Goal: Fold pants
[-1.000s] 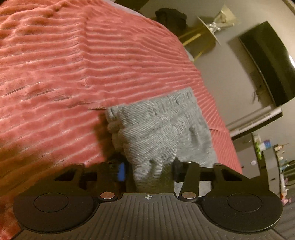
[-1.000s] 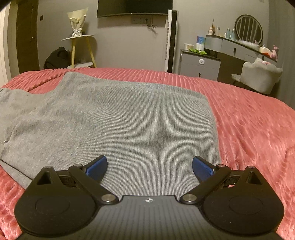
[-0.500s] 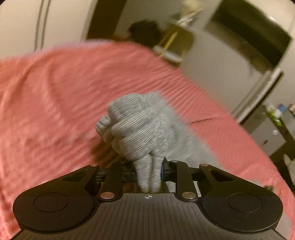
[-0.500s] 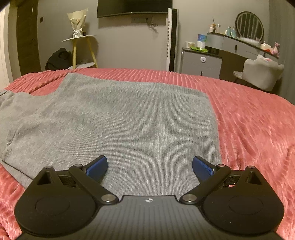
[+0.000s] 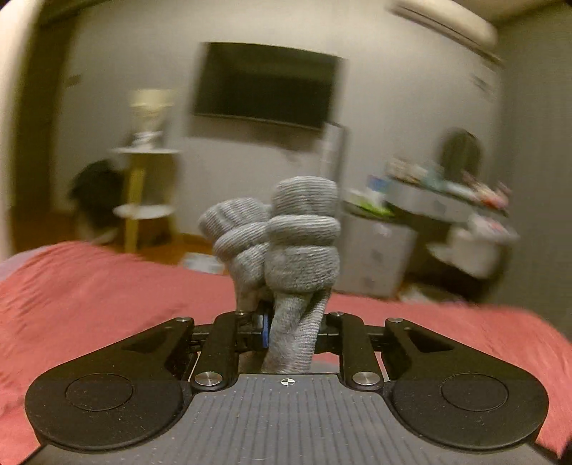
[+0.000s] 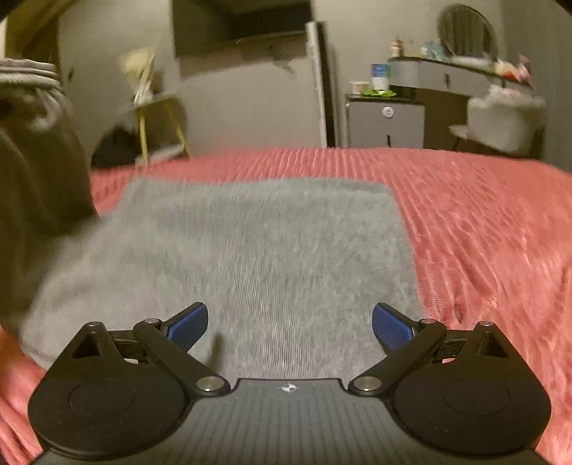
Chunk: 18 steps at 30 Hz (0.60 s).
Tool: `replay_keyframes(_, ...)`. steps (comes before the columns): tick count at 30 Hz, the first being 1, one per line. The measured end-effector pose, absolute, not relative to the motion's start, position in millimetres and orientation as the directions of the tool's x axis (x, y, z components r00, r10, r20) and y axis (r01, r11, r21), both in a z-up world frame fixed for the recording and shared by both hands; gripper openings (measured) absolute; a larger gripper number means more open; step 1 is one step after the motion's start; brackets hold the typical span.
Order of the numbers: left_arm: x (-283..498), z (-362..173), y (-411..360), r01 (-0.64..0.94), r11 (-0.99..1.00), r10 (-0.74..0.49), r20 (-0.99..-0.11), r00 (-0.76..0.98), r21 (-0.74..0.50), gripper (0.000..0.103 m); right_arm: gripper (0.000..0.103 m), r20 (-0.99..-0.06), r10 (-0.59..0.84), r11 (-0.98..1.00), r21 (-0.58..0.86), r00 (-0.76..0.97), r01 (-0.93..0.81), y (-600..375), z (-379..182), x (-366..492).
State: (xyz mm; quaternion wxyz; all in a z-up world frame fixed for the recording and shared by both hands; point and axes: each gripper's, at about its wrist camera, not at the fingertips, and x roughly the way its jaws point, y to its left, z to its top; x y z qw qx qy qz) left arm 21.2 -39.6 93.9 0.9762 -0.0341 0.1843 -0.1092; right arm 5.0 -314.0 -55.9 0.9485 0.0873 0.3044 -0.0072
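— Any writing or brand marks you can read?

— None legible. Both views are motion-blurred; the bottles and boxes on the dresser [image 6: 447,69] are too small and smeared to read, and the wall-mounted television [image 5: 264,84] is dark.

— Where are the pants?

— The grey knit pants [image 6: 250,257] lie mostly flat on the red ribbed bedspread [image 6: 482,232], directly ahead of the right claw [image 6: 289,323]. One end is lifted off the bed: the left claw [image 5: 291,325] is clamped tight on a bunched, ribbed part of the fabric [image 5: 286,243], which bulges up above its closed fingers.

— And the right claw?

— Spread wide, holding nothing. Its blue pads [image 6: 187,323] sit just over the near edge of the flat fabric; whether they touch it, I cannot tell.

— What does one view give that the other doesn't?

— The left wrist view shows only the gripped bunch in close-up, with bare bedspread below and no flat cloth at all. It also catches an air conditioner [image 5: 447,21] high on the wall. The right wrist view shows the spread-out cloth, a raised grey fold at the far left edge [image 6: 28,82], and a pale upholstered chair [image 6: 500,118] beside the dresser more clearly. Both views take in the small yellow-legged side table [image 6: 157,118] carrying a wrapped bouquet [image 5: 150,114].
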Motion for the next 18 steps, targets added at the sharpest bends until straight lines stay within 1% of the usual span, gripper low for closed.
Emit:
replay_keyframes(2, 14.1, 76.2, -84.4, 0.279, 0.957, -0.286, -0.414, 0.864, -0.078, 0.026, 0.099, -0.558, 0.040, 0.977, 0.198, 0.829, 0.086, -322.8, -51.6, 0.1)
replay_keyframes(3, 11.5, 62.6, -107.6, 0.321, 0.946, -0.302, -0.466, 0.832, -0.040, 0.027, 0.095, -0.549, 0.030, 0.975, 0.201, 0.835, 0.097, -326.3, -49.4, -2.7)
replay_keyframes(4, 8.1, 46.8, -130.7, 0.363, 0.932, -0.305, -0.526, 0.793, 0.007, 0.031, 0.088, -0.544, 0.021, 0.974, 0.200, 0.839, 0.105, -329.3, -47.6, -5.0)
replay_keyframes(5, 6.8, 29.4, -148.9, 0.396, 0.918, -0.299, -0.590, 0.750, 0.037, 0.033, 0.084, -0.545, 0.012, 0.973, 0.200, 0.839, 0.116, -332.9, -46.1, -7.3)
replay_keyframes(7, 5.4, -5.0, -176.4, 0.454, 0.886, -0.257, -0.722, 0.643, 0.089, 0.035, 0.082, -0.546, 0.007, 0.965, 0.224, 0.838, 0.138, -342.3, -45.4, -10.5)
replay_keyframes(8, 0.8, -13.5, -184.4, 0.460, 0.879, -0.220, -0.748, 0.626, 0.126, 0.037, 0.078, -0.547, 0.009, 0.957, 0.249, 0.837, 0.152, -348.6, -45.4, -12.0)
replay_keyframes(9, -8.0, -16.6, -186.0, 0.460, 0.873, -0.196, -0.745, 0.638, 0.164, 0.040, 0.075, -0.548, 0.011, 0.946, 0.277, 0.836, 0.169, -355.5, -45.3, -13.3)
replay_keyframes(10, -14.6, -14.3, -183.3, 0.464, 0.871, -0.206, -0.737, 0.644, 0.162, 0.052, 0.071, -0.548, 0.013, 0.935, 0.303, 0.836, 0.184, -361.1, -45.2, -14.4)
replay_keyframes(11, -19.8, -7.8, -174.1, 0.468, 0.876, -0.240, -0.738, 0.630, 0.115, 0.075, 0.067, -0.547, 0.021, 0.922, 0.335, 0.837, 0.196, -367.6, -45.8, -15.6)
replay_keyframes(13, -21.1, 5.0, -150.0, 0.439, 0.898, -0.320, -0.731, 0.602, -0.031, 0.100, 0.065, -0.542, 0.059, 0.893, 0.404, 0.838, 0.199, -378.8, -46.6, -16.9)
replay_keyframes(14, -22.2, 12.1, -134.6, 0.405, 0.909, -0.348, -0.709, 0.613, -0.096, 0.099, 0.065, -0.539, 0.075, 0.879, 0.433, 0.839, 0.200, -381.8, -46.6, -17.3)
replay_keyframes(16, -25.9, 23.6, -109.3, 0.324, 0.931, -0.346, -0.682, 0.644, -0.167, 0.099, 0.065, -0.517, 0.129, 0.843, 0.506, 0.846, 0.181, -384.4, -44.9, -17.1)
replay_keyframes(18, -28.3, 26.9, -86.3, 0.231, 0.951, -0.310, -0.668, 0.677, -0.207, 0.099, 0.074, -0.489, 0.176, 0.804, 0.572, 0.855, 0.162, -384.2, -41.4, -15.2)
